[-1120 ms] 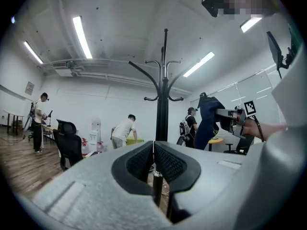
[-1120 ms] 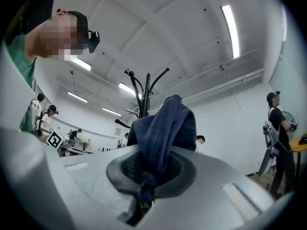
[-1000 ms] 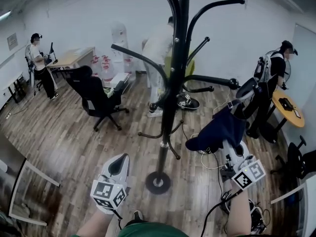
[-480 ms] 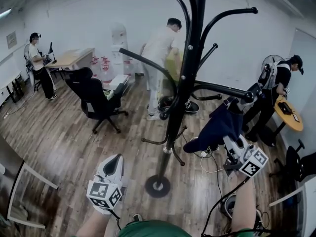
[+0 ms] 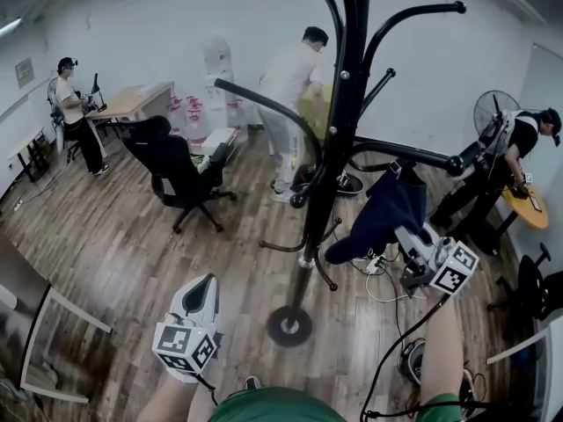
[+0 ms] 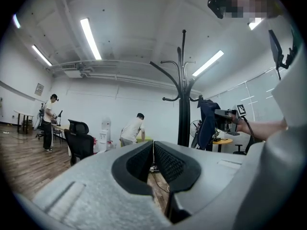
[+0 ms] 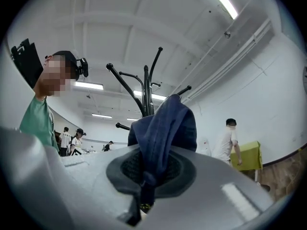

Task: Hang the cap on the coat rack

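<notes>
Coat rack point(image 5: 339, 148), glossy black metal with curved, ball-tipped arms, stands centre. The limp navy fabric cap point(image 5: 383, 214) hangs just below one long arm, clamped in the right gripper point(image 5: 406, 234) (left gripper point(image 5: 204, 287) pinched together, empty). Likely mid-carry: the cap's opening must rise over a hook tip.

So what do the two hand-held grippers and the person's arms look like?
Both the left hand-held gripper and the right hand-held gripper have pale grey plastic shells with dark ribbed pads lining the jaws. Each carries a cube of black-and-white square markers, and a thin black cable trails back from each. The forearms are bare; the top is green.
</notes>
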Motion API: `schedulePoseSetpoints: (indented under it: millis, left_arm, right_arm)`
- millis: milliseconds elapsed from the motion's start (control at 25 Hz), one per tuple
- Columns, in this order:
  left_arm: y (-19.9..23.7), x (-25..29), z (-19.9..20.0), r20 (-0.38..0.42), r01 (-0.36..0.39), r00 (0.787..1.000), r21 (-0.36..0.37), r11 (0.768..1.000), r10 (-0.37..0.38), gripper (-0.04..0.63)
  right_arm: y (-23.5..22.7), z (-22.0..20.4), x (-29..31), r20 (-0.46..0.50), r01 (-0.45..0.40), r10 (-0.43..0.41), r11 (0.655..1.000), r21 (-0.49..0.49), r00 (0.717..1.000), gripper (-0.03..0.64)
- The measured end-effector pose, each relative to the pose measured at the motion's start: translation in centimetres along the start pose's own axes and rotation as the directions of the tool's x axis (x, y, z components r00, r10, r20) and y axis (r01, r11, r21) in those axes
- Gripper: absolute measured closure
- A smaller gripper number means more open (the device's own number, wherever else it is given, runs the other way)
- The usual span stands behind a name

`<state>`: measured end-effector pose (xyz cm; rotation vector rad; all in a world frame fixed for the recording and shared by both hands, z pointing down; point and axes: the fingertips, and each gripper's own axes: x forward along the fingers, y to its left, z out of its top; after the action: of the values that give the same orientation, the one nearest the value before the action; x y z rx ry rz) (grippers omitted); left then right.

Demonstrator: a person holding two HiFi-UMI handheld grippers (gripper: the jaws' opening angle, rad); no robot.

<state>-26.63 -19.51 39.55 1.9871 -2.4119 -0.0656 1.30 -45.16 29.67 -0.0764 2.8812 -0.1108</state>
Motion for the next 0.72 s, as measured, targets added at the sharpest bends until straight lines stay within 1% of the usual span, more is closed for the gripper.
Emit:
schedulePoseSetpoints:
  millis: [200, 360, 520, 640, 720]
  left_arm:
    - [0.8, -0.5, -0.4, -0.012, -0.025, 1.0, -0.012, 1.0, 0.025, 0.581]
    - [1.2, -1.0, -1.1, -0.023, -0.042, 0.999, -0.024, 0.999, 0.042, 0.581]
    - [1.7, -1.3, -1.6, -0.031, -0.06, 0.998, -0.032, 0.998, 0.059, 0.581]
    - [2.2, -1.4, -2.0, -0.037, -0.071, 0.997, -0.037, 0.997, 0.069, 0.581]
    - [2.4, -1.5, -2.1, -0.041, -0.074, 0.997, -0.04, 0.996, 0.072, 0.581]
  right_arm:
    - [-1.5, -0.7, 1.5, -0.007, -0.005, 0.006, 0.999, 0.051, 1.0, 0.605]
    - [-1.9, -0.9, 1.9, -0.011, -0.02, 0.02, 0.998, 0.068, 1.0, 0.605]
    - [-2.2, -0.2, 1.9, -0.02, -0.082, 0.084, 0.993, 0.082, 0.996, 0.604]
    - [-2.5, -0.2, 2.2, -0.039, -0.139, 0.144, 0.984, 0.114, 0.989, 0.604]
    - [-2.9, -0.4, 2.3, -0.061, -0.159, 0.168, 0.978, 0.131, 0.984, 0.604]
